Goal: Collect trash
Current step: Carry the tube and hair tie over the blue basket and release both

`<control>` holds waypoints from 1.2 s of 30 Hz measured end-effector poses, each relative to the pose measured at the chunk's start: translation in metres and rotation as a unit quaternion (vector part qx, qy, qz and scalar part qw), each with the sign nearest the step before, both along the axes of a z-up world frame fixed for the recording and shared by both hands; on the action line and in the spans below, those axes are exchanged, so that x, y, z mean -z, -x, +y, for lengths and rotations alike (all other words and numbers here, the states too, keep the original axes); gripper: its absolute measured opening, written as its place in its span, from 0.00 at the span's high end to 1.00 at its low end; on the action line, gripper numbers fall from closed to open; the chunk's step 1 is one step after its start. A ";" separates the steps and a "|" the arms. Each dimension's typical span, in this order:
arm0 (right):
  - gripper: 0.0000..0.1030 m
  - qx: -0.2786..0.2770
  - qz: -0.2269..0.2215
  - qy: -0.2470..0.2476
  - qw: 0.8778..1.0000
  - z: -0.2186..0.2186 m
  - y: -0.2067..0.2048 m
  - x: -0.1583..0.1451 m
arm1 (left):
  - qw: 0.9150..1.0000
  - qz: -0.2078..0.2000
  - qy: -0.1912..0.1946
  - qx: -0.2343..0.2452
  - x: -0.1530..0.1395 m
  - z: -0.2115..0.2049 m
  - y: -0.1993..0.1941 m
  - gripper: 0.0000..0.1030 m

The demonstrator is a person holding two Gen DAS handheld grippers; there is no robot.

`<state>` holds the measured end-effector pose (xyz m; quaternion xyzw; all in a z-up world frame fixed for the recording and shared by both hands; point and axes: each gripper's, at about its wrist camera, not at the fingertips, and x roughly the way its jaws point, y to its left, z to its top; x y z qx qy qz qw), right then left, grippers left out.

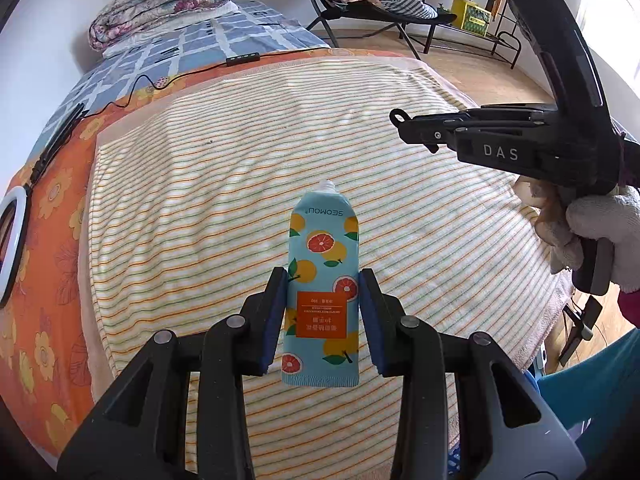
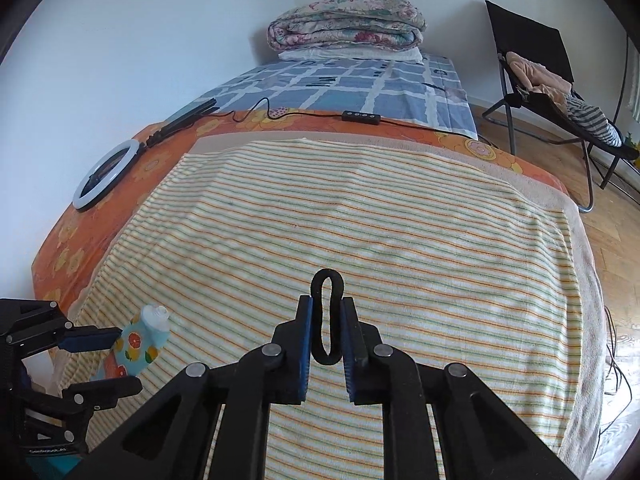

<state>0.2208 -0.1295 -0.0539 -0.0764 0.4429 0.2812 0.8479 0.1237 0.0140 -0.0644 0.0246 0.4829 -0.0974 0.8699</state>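
My left gripper (image 1: 323,276) is shut on a light-blue hand cream tube (image 1: 322,276) printed with oranges; its nozzle end points away from me and it is held above the striped towel (image 1: 240,184). The tube (image 2: 138,344) and the left gripper (image 2: 106,360) also show at the lower left of the right wrist view. My right gripper (image 2: 325,304) is shut on a black hair tie (image 2: 327,316), squeezed into a long loop between the blue pads. The right gripper also shows from the side in the left wrist view (image 1: 404,122), held by a gloved hand (image 1: 592,224).
The towel covers an orange floral sheet (image 2: 64,248) on a bed. A ring light (image 2: 106,174) with cable and remote (image 2: 360,116) lies at the left. A folded quilt (image 2: 346,24) sits at the head. A black chair (image 2: 536,64) with clothes stands on the wooden floor.
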 end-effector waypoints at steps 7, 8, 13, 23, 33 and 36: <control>0.89 -0.001 0.015 -0.011 1.000 -0.021 0.048 -0.010 | 1.000 -0.009 0.010 0.003 -0.017 -0.012 0.038 0.65; 0.89 -0.002 0.017 -0.012 1.000 -0.024 0.056 -0.011 | 1.000 -0.009 0.011 0.004 -0.018 -0.014 0.044 0.65; 0.89 -0.006 0.023 -0.014 1.000 -0.038 0.094 -0.017 | 1.000 -0.009 0.013 0.014 -0.022 -0.028 0.077 0.65; 0.89 -0.025 0.013 -0.016 0.999 -0.057 0.167 -0.033 | 0.999 -0.012 0.027 0.022 -0.026 -0.053 0.136 0.65; 0.88 -0.037 0.027 -0.021 0.999 -0.076 0.227 -0.028 | 0.999 0.008 0.033 0.027 -0.006 -0.077 0.180 0.65; 0.86 -0.037 0.035 -0.017 0.999 -0.082 0.242 -0.021 | 0.999 0.015 0.036 0.030 0.002 -0.082 0.189 0.65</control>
